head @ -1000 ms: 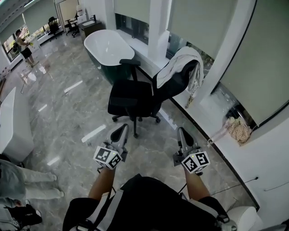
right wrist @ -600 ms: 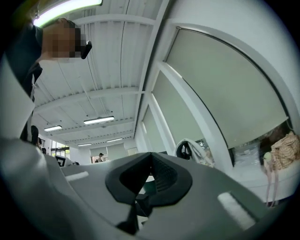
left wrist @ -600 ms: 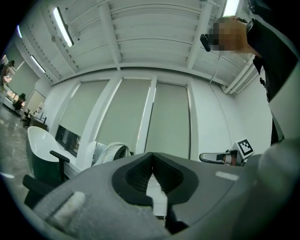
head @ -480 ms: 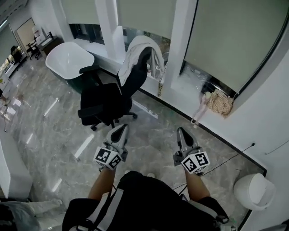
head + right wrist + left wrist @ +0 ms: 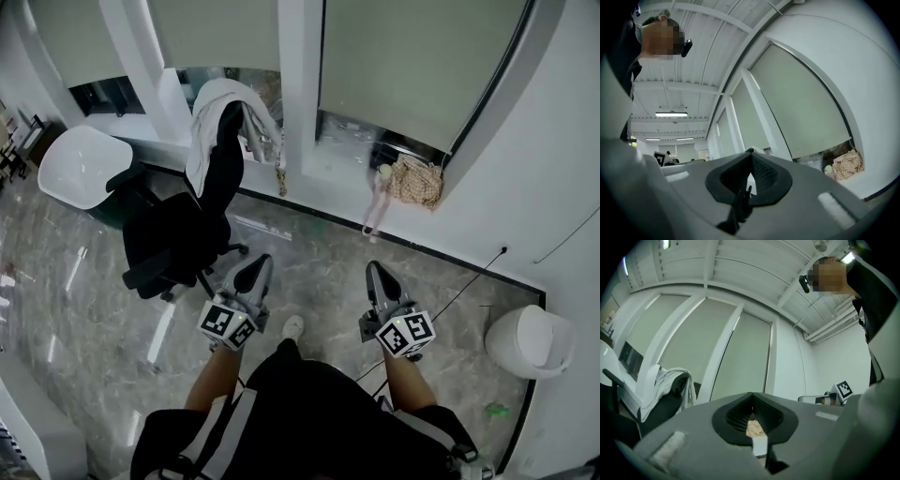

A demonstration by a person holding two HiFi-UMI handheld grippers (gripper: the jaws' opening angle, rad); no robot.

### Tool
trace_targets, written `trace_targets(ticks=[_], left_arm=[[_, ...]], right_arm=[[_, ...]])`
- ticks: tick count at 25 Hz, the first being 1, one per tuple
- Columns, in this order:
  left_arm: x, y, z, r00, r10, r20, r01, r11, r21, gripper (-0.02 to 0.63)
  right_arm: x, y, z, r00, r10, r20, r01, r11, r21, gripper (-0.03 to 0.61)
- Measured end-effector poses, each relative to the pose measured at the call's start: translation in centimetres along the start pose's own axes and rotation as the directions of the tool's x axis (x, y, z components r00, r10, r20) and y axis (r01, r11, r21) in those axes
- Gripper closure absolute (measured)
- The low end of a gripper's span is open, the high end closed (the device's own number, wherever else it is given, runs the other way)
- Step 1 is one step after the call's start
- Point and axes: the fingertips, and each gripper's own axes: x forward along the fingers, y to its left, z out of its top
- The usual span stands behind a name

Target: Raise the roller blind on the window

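Note:
A pale grey-green roller blind (image 5: 412,56) hangs most of the way down the window ahead, leaving a strip of glass above the sill (image 5: 347,159). The same roller blind (image 5: 801,103) fills the right gripper view, and a roller blind (image 5: 740,357) shows in the left gripper view. My left gripper (image 5: 258,267) and right gripper (image 5: 377,272) are held side by side over the floor, well short of the window. Both are shut and hold nothing. I cannot see any pull cord.
A black office chair (image 5: 178,234) with a white cloth (image 5: 211,122) over its back stands left of the window. A checked bag and a doll (image 5: 408,183) lie on the sill. A white bathtub (image 5: 80,169) is at far left, a white bin (image 5: 530,342) at right.
The view has swung to the right: the chair and bathtub slid leftward and the blind now lies straight ahead. Both grippers kept their pose, shut.

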Motion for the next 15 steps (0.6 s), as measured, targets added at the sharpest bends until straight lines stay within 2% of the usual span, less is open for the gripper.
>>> trace_targets(ticks=[4, 8, 15], left_arm=[[4.6, 2.0, 0.8, 0.997, -0.081, 0.012, 0.081, 0.997, 0.014, 0.612], [8.6, 4.5, 1.6, 0.991, -0.128, 0.036, 0.128, 0.992, 0.010, 0.612], [14.2, 8.6, 1.1, 0.978, -0.207, 0.007, 0.207, 0.978, -0.019, 0.612]], right_arm=[[2.1, -2.5, 1.4, 0.997, -0.076, 0.031, 0.077, 0.996, -0.035, 0.578], [5.2, -4.2, 3.3, 0.990, -0.126, 0.061, 0.130, 0.989, -0.069, 0.577], [9.6, -6.8, 4.5, 0.973, -0.204, 0.112, 0.214, 0.973, -0.082, 0.578]])
